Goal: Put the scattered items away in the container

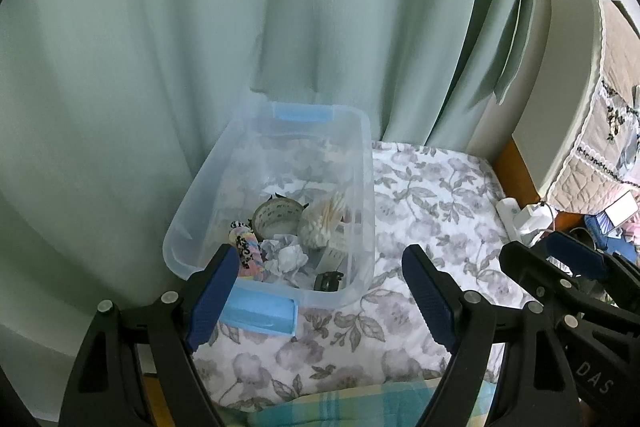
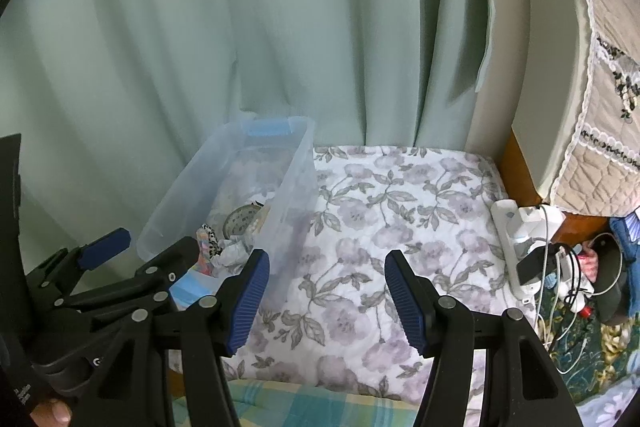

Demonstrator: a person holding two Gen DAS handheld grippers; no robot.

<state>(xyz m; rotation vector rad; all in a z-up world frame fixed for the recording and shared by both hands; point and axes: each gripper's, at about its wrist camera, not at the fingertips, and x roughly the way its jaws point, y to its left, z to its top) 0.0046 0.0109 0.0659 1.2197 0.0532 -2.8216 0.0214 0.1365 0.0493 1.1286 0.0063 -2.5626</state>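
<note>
Clear plastic container [image 1: 362,163] on floral bed [image 1: 432,195], tape roll [image 1: 276,215] and crumpled paper [image 1: 290,257] inside, left gripper [image 1: 320,297] at container's 6 o'clock, right gripper [image 2: 326,301] at 4 o'clock, both fingers spread, empty.

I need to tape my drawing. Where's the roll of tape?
In the left wrist view, the roll of tape lies inside the clear bin, between the striped scrunchie and the bundle of cotton swabs.

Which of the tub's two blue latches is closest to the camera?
The blue latch by the left gripper's open jaws; the other latch sits by the curtain.
</note>
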